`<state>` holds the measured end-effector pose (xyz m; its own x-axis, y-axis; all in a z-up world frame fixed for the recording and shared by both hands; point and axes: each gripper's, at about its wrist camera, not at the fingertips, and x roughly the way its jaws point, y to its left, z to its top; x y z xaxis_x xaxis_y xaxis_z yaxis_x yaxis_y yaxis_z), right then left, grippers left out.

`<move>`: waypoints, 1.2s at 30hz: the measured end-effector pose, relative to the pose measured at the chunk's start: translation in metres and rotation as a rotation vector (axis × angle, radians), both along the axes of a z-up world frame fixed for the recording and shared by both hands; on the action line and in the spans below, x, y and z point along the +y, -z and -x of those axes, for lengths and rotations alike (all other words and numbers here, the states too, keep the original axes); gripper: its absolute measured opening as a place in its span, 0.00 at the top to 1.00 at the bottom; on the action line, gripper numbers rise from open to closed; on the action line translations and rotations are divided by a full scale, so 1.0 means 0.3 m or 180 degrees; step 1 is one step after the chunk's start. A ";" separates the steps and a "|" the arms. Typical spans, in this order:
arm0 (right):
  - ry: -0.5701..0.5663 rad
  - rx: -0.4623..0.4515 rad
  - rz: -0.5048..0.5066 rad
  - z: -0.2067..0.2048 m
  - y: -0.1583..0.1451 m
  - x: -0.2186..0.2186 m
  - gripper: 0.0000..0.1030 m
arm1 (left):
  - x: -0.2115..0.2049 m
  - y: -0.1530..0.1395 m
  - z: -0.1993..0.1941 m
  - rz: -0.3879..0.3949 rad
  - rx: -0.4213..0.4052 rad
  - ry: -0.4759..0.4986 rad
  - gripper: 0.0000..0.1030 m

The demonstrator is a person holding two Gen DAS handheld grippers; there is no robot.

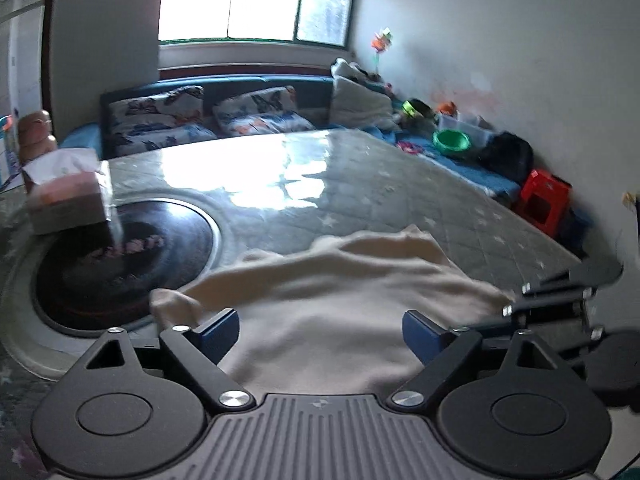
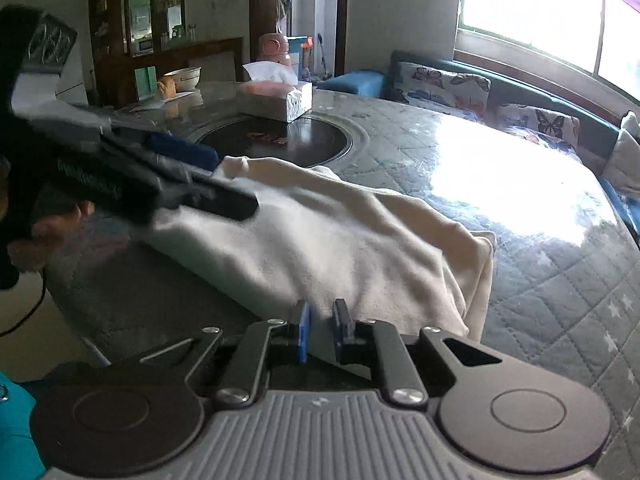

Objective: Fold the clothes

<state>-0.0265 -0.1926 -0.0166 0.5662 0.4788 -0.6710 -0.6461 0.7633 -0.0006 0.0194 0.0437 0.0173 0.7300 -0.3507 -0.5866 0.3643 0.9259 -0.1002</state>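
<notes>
Cream fleece garment (image 2: 320, 232) lies rumpled at bench (image 2: 540, 280) near edge. Left hand-held gripper (image 1: 320, 334) spread wide above it; right hand-held gripper (image 2: 322, 330) nearly closed, hold on cloth unclear.

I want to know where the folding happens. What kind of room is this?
Probably a living room at home: a sofa with butterfly cushions under a window, and a big covered table holding a tissue box.
</notes>
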 end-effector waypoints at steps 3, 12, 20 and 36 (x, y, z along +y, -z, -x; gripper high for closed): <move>0.0062 -0.0007 -0.0126 -0.020 -0.040 -0.034 0.89 | -0.016 0.017 0.013 -0.0041 0.0005 0.0055 0.13; 0.0383 0.0160 -0.0163 -0.099 -0.020 -0.130 0.89 | -0.026 0.057 0.012 -0.0079 0.0117 0.0113 0.13; 0.0431 0.0087 -0.0113 -0.257 -0.005 -0.096 0.89 | -0.026 0.083 0.010 -0.0127 0.0184 0.0099 0.13; 0.0471 0.0050 -0.0037 -0.412 0.036 -0.013 0.94 | -0.035 0.095 0.014 -0.0216 0.0178 0.0151 0.13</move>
<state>0.0973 -0.1965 -0.0273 0.6205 0.3986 -0.6753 -0.5264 0.8501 0.0181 0.0153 0.0333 -0.0111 0.6789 -0.3422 -0.6497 0.4036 0.9130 -0.0592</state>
